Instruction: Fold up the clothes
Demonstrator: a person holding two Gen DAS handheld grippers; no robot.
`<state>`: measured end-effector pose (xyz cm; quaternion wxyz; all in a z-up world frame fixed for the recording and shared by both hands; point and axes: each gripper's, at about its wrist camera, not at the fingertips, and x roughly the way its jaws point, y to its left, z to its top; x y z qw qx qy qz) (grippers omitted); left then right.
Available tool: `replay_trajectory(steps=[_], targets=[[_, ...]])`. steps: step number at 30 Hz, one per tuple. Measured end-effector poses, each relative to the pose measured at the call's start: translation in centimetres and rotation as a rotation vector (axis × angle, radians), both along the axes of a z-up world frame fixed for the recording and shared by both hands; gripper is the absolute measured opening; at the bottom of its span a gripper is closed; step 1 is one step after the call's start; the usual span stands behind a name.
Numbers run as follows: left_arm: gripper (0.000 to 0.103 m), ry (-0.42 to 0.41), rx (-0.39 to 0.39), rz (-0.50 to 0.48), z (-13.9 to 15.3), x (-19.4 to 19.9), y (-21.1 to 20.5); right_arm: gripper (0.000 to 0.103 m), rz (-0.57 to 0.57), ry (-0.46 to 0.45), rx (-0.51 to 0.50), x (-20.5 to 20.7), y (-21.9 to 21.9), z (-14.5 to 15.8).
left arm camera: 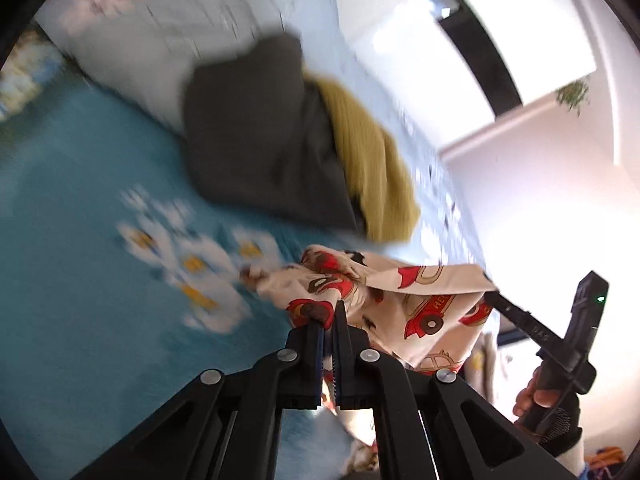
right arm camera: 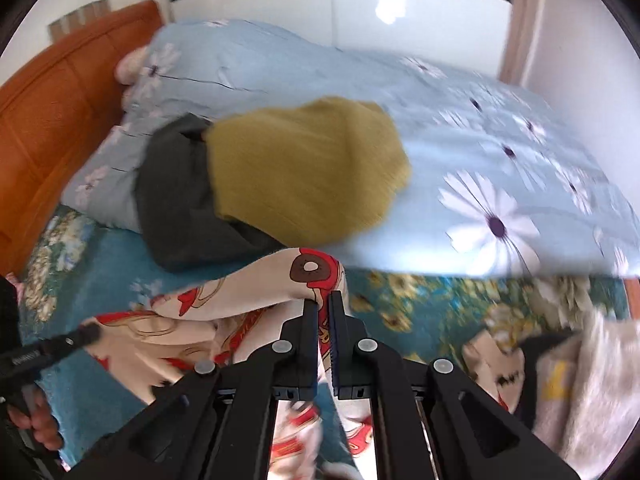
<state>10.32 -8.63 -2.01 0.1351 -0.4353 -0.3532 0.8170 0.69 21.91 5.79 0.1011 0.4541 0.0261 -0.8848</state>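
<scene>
1. While both grippers are lifted above the bed, the left gripper [left arm camera: 329,312] has its fingers pressed together on a bunched edge of the cream garment with red cars [left arm camera: 420,300], the cloth pinched between the pads.
2. The right gripper [right arm camera: 323,300] is likewise clamped on the same garment [right arm camera: 256,292], its fingers closed with a fold of the fabric between them.
3. In the left wrist view the right gripper's tip [left arm camera: 494,294] shows at the right, holding the garment's other corner, so the cloth stretches between the two grippers.
4. The right hand [left arm camera: 536,396] grips that gripper's handle at the near right.
5. In the right wrist view, the left gripper's finger [right arm camera: 60,346] enters from the near left, with the left hand [right arm camera: 36,420] below it.
6. The garment hangs off the teal bedspread [left arm camera: 80,280] with white daisies, its lower part drooping under the grippers.
7. Farther back, a dark grey garment [right arm camera: 176,208] lies on the bed with a mustard-yellow knitted garment [right arm camera: 304,176] lying partly over it.
8. Both rest against a pale blue quilt [right arm camera: 480,152] printed with white flowers.
9. An orange wooden headboard [right arm camera: 52,112] stands at the far left.
10. More crumpled clothes [right arm camera: 560,368] lie at the near right.
</scene>
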Motion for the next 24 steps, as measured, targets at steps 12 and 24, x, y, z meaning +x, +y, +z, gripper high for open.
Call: replay_trajectory(steps=[12, 24], targets=[[0.007, -0.238, -0.162, 0.167, -6.2, 11.6, -13.1, 0.004, 0.273, -0.151, 0.039, 0.5, -10.2, -4.8], [0.012, -0.356, -0.033, 0.087, -12.8, 13.0, -12.8, 0.004, 0.195, -0.412, 0.142, 1.8, -8.1, -14.4]])
